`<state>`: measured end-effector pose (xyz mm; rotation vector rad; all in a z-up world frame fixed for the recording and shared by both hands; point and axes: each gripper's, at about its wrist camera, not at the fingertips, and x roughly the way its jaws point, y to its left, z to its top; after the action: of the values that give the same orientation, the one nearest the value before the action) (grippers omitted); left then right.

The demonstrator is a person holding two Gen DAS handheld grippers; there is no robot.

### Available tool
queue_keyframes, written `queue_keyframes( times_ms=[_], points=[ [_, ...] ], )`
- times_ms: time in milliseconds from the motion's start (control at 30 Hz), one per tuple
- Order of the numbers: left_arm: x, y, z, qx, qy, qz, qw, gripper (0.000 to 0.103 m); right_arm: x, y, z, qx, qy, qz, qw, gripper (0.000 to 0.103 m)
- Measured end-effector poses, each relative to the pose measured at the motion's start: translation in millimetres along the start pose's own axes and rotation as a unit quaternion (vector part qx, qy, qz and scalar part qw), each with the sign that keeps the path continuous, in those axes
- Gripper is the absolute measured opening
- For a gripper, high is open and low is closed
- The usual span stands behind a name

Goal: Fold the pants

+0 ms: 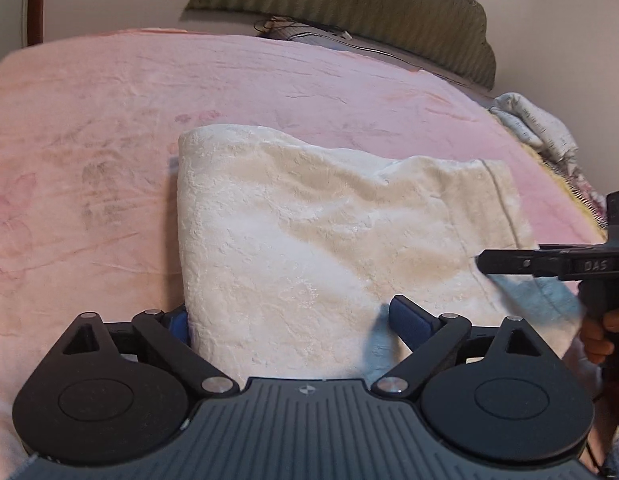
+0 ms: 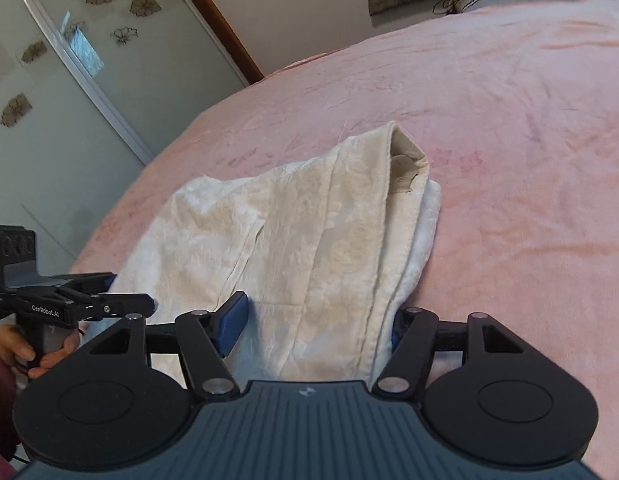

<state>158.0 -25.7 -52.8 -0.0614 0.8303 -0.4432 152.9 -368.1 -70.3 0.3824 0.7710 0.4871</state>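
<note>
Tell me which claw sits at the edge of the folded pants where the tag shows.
The right claw: the cream pants show their label on its side. The left claw sits at the plain folded edge.

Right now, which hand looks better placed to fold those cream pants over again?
Probably the right tool: its fingers straddle the pants' layered near edge. The left tool stands wide across the other near corner.

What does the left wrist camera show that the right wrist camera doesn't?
Only the left wrist view: a crumpled patterned grey cloth at the bed's far right edge. Only the right wrist view: a frosted sliding door with flower decals, and the pants' inner label. Both: the folded cream textured pants on the pink plush blanket, and the olive ribbed headboard.
</note>
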Motion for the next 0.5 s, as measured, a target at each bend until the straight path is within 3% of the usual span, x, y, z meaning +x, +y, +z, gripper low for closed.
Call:
queue_keyframes(
  times_ms=[367,500],
  points=[
    [2.6,0.1,5.7,-0.003,0.008,0.012,0.9999,0.088,-1.9,-14.0,-0.2,0.034,-0.011,0.017,0.999,0.057],
    [0.9,-3.1,6.4,0.001,0.007,0.019,0.9998,0.077,-0.7,-9.9,-0.4,0.026,-0.013,0.008,1.0,0.056]
  ],
)
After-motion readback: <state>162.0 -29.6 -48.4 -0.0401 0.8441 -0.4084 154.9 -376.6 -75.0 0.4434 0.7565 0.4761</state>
